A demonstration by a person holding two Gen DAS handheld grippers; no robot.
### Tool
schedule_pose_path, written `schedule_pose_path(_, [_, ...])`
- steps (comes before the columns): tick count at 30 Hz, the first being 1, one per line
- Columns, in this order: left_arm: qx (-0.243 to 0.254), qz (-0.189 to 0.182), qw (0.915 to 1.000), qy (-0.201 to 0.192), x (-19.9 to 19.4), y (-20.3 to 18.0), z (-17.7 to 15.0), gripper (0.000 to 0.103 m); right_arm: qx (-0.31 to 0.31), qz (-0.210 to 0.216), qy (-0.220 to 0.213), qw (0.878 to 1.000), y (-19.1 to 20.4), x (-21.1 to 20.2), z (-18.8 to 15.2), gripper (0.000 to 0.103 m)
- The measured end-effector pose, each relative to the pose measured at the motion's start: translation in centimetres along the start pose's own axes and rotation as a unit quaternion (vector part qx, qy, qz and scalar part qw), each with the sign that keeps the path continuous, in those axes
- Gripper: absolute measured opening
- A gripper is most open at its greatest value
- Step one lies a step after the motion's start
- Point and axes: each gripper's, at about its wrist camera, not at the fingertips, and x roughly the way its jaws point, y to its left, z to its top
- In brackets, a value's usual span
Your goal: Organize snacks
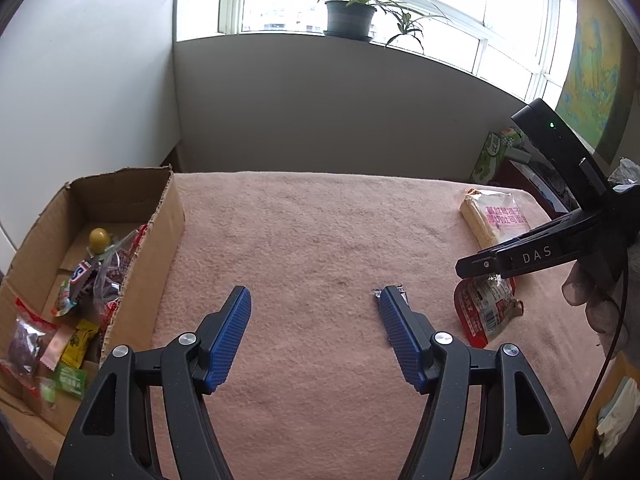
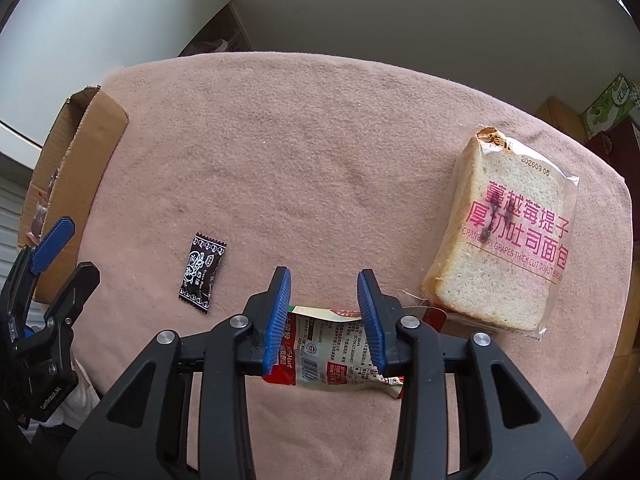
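Note:
My right gripper [image 2: 323, 280] has its blue pads on either side of a red and white snack pouch [image 2: 340, 356], lifted a little above the pink cloth; it looks shut on it. The same pouch [image 1: 486, 308] shows under that gripper [image 1: 480, 264] in the left wrist view. My left gripper [image 1: 314, 296] is open and empty over the cloth. A small black candy packet [image 2: 202, 272] lies left of the pouch; its end [image 1: 394, 290] peeks from behind my left gripper's right finger. A bagged slice of toast [image 2: 508, 240] lies at the right.
An open cardboard box [image 1: 160, 248] with several snack packets inside stands at the cloth's left edge. The pink cloth [image 1: 320, 232] covers the table. A green carton [image 1: 494, 152] stands beyond the far right corner. A wall and a window sill with a potted plant [image 1: 352, 16] are behind.

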Motion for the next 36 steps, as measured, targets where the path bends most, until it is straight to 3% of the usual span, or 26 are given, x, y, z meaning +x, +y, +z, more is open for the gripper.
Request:
schedule_pose_path(1, [-0.002,-0.001,1.0,0.0,0.0,0.0,0.1,0.067,-0.002,-0.021,-0.001,1.0,-0.3,0.1,0.3,0.044])
schedule_pose_path(2, [-0.003,-0.001,1.0,-0.001,0.0,0.1,0.1,0.067,0.007,-0.016,0.001,1.0,-0.8,0.4,0.7,0.046])
schedule_pose_path(4, [-0.002,-0.002,1.0,-0.001,-0.1,0.1,0.0,0.067,0.034,0.005,0.019,0.999,-1.9,1.2,1.0,0.046])
schedule_pose_path(8, [0.0,-0.004,1.0,-0.001,-0.2,0.2,-0.1,0.067,0.027,0.009,0.05,0.998,-1.9,2.1,-0.1,0.046])
schedule_pose_path(12, [-0.003,-0.004,1.0,0.001,-0.1,0.4,0.0,0.067,0.026,0.006,0.045,0.999,-2.0,1.5,-1.7,0.047])
schedule_pose_path(17, [-0.001,-0.01,0.9999,0.003,0.0,0.3,-0.1,0.067,0.067,0.02,-0.039,0.997,-4.2,-3.2,-5.2,0.05])
schedule_pose_path(20, [0.0,-0.016,0.9998,0.013,0.6,0.2,-0.1,0.067,0.104,0.063,-0.089,0.989,-5.2,-6.1,-8.8,0.068])
schedule_pose_path(21, [0.0,-0.02,0.9997,0.016,0.7,0.1,-0.1,0.067,0.118,0.087,-0.093,0.985,-5.5,-6.6,-10.1,0.07])
schedule_pose_path(24, [0.004,-0.031,0.9993,0.023,1.0,-0.4,-0.3,0.067,0.145,0.131,-0.08,0.977,-5.5,-6.5,-13.0,0.07])
schedule_pose_path(28, [0.007,-0.054,0.9976,0.044,1.7,-1.2,-0.5,0.067,0.167,0.161,-0.045,0.972,-4.7,-3.8,-14.3,0.07])
schedule_pose_path(30, [0.007,-0.065,0.9964,0.054,2.0,-1.6,-0.8,0.067,0.176,0.173,-0.041,0.968,-4.4,-2.6,-14.0,0.07])
schedule_pose_path(36, [0.026,-0.05,0.9963,0.065,2.7,-2.2,-1.7,0.067,0.167,0.159,-0.026,0.973,-3.4,-0.6,-11.1,0.07])
